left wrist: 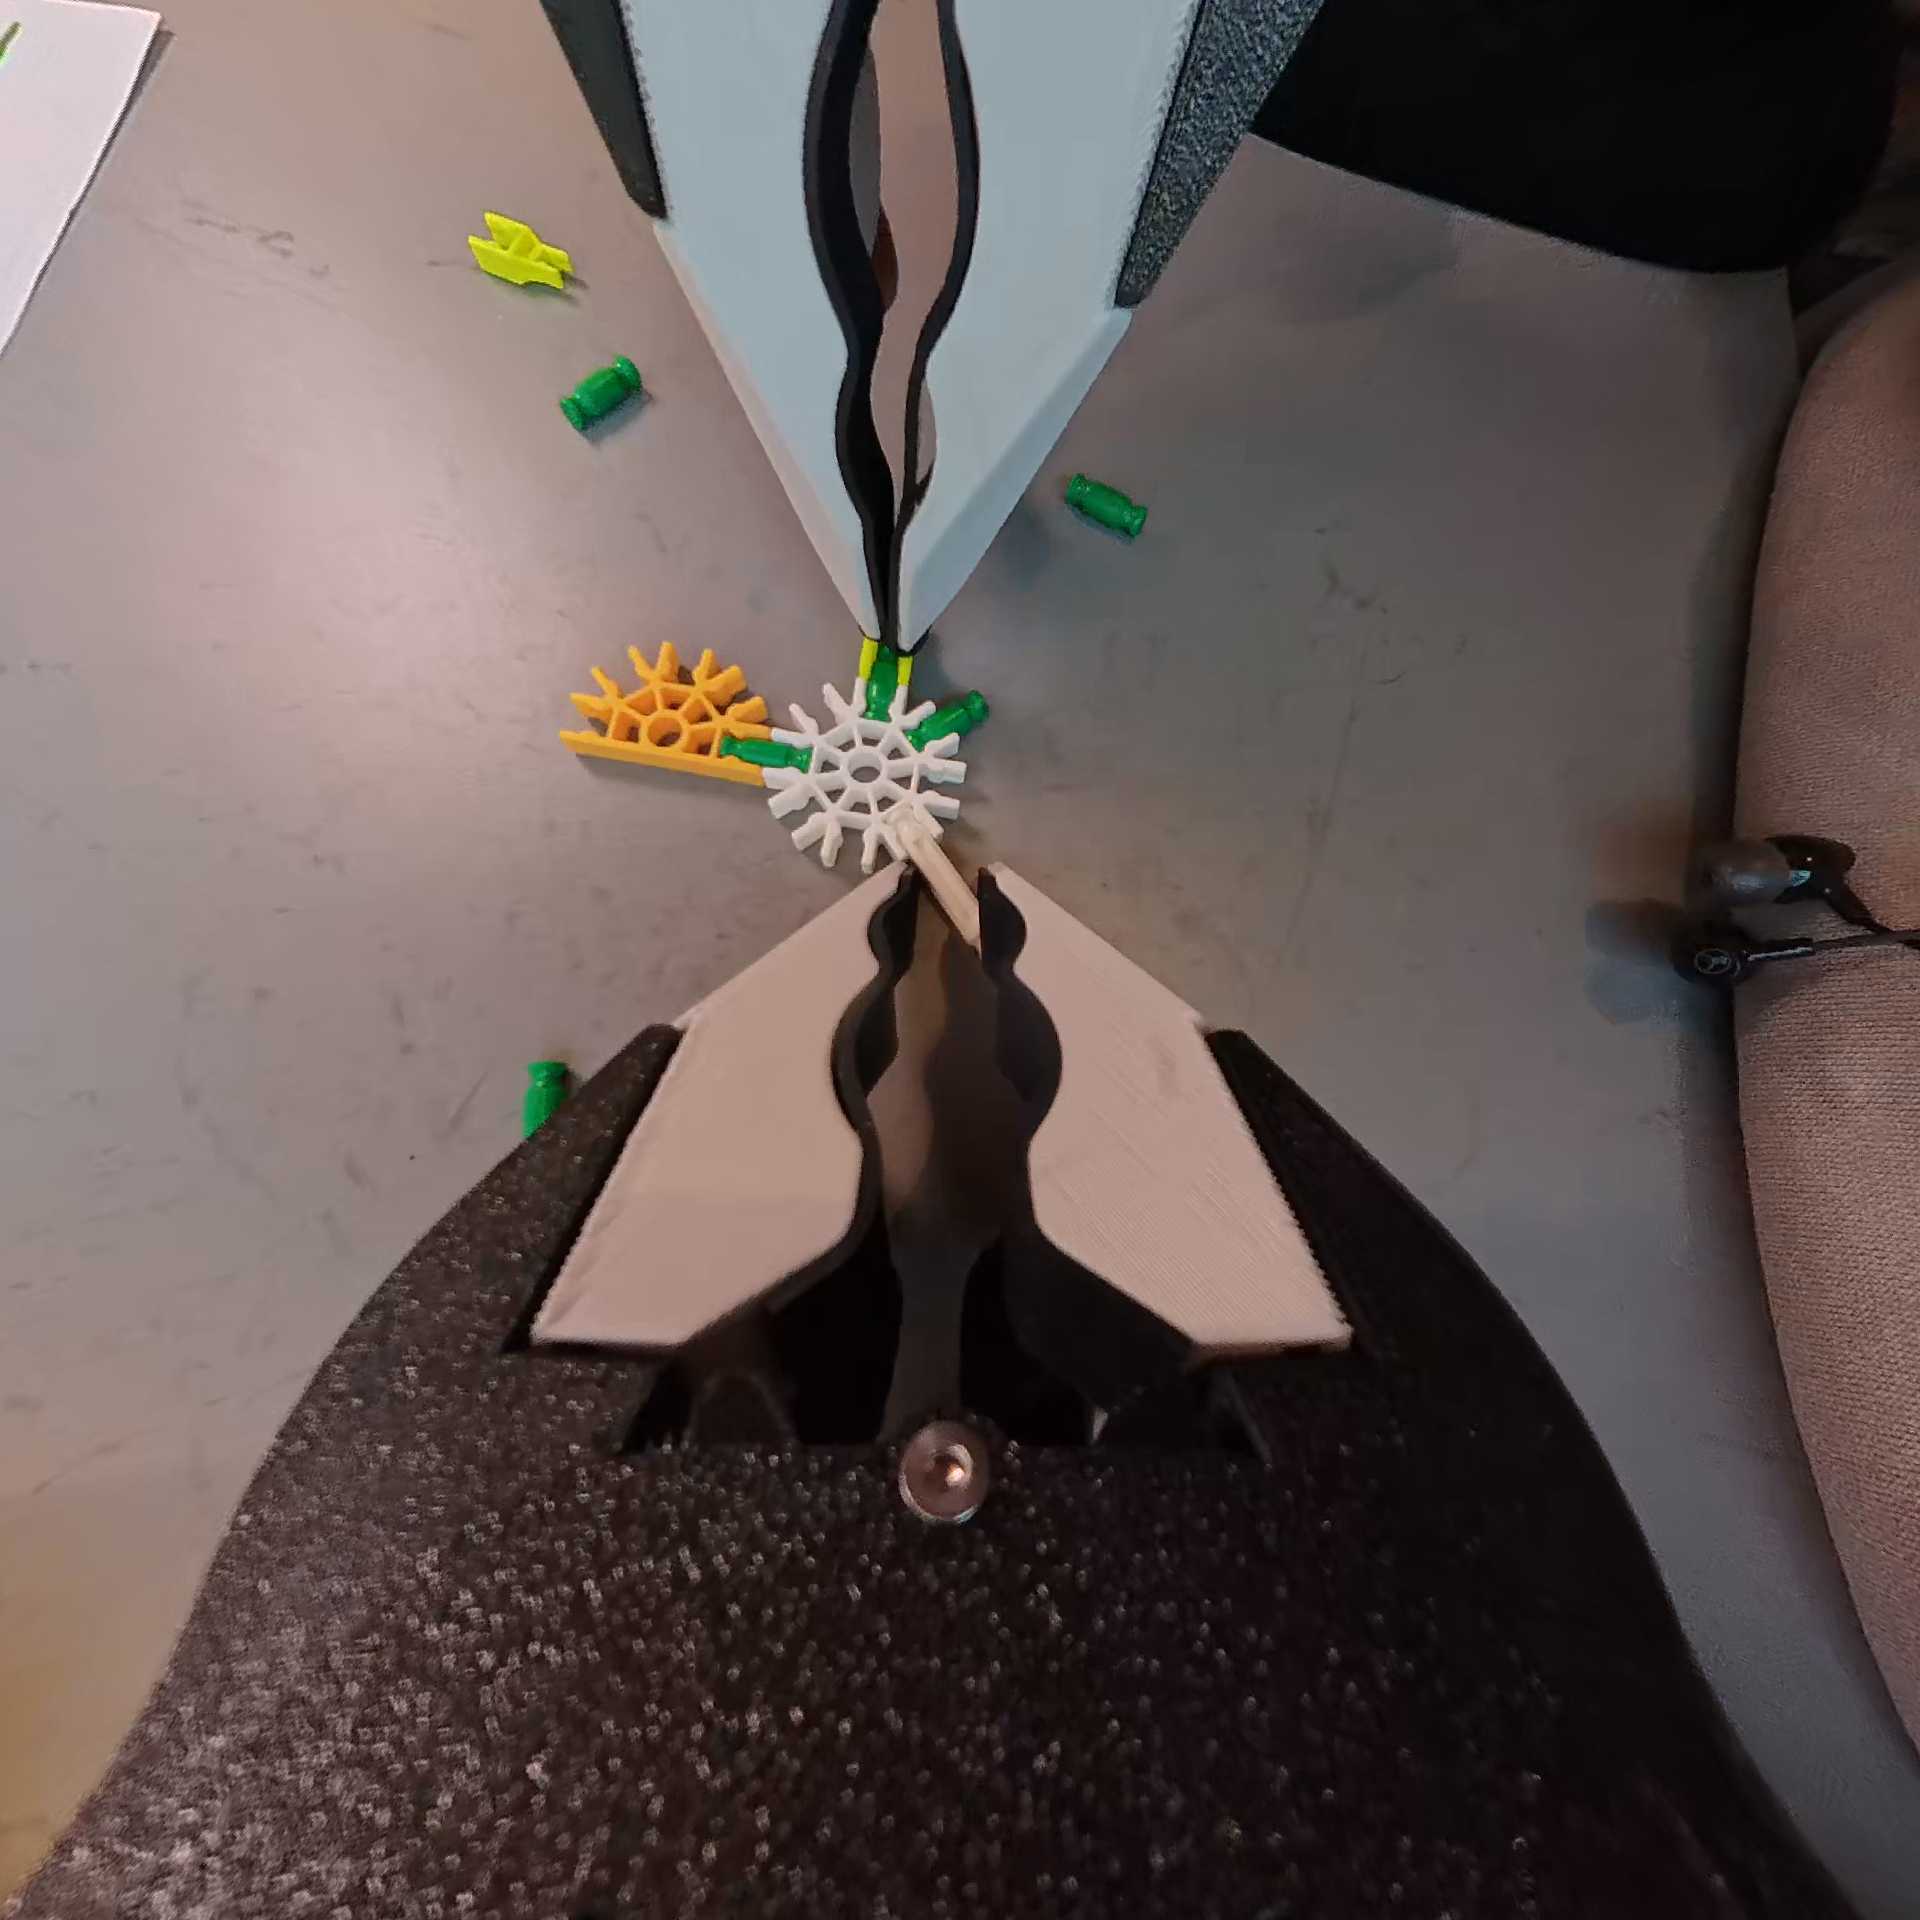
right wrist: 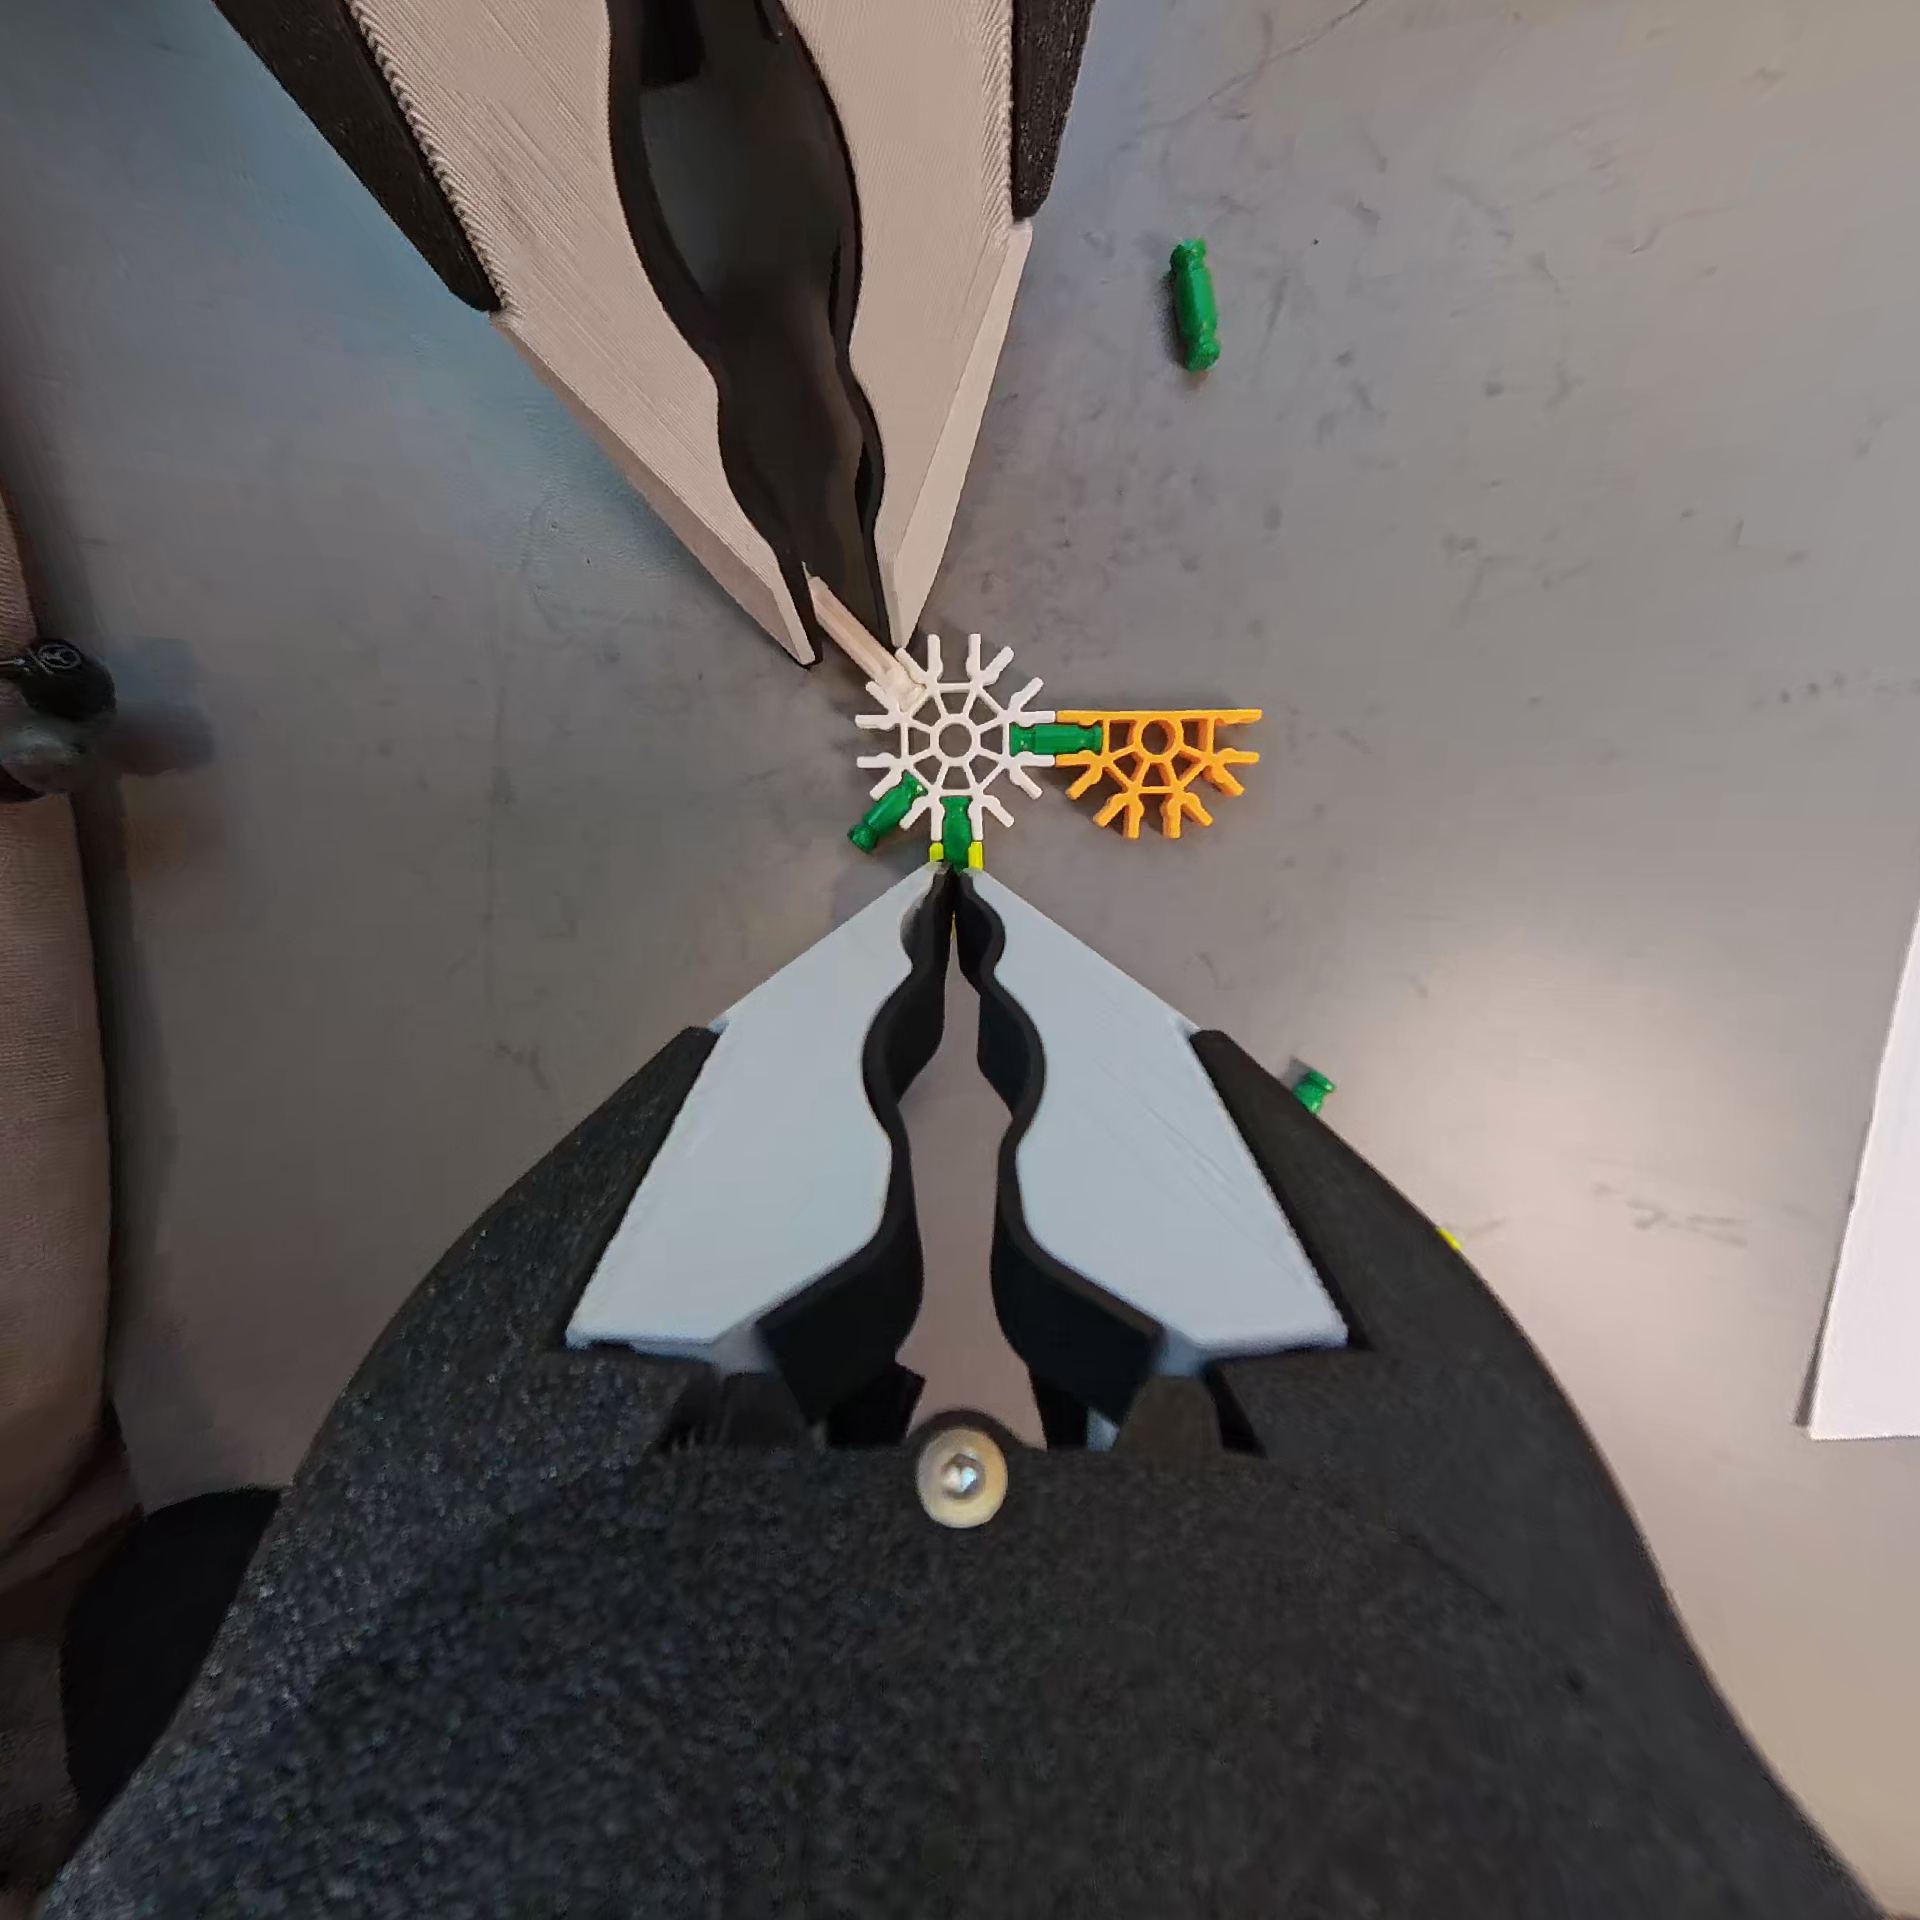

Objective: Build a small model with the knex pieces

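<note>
**Two grippers pinched on opposite ends of a small snowflake assembly**

Left gripper (left wrist: 948, 885), with beige ribbed plastic fingers and wavy black pads, closed to a narrow slot on a thin white rod (left wrist: 940, 868). Rod plugged into one slot of the white snowflake connector (left wrist: 864, 771), flat on the grey mottled surface (left wrist: 312, 831).

Right gripper (right wrist: 954, 875), with pale blue smooth fingers and the same wavy black lining, pinched nearly shut at the tips on a yellow-green piece (right wrist: 956, 854), mostly hidden between the pads. Short green rod (right wrist: 956, 821) joining that piece to the snowflake connector on the side opposite the white rod.

Two more green rods seated in the connector: one free-ended (right wrist: 885, 817), one linking to an orange half-round connector (right wrist: 1158, 764) with spoked, open webbing and one straight edge, lying flat beside the white part.

Loose on the surface: a green rod (right wrist: 1193, 307) well apart, another (left wrist: 600, 395) near a yellow-green clip (left wrist: 520, 249), a third (left wrist: 1107, 505) just beside the blue fingers, a fourth (left wrist: 542, 1093) half hidden by the left gripper's black grainy body. White sheet (right wrist: 1870, 1195) at the edge. Black earphones (left wrist: 1756, 914) by a brown fabric cushion (left wrist: 1839, 935).
</note>
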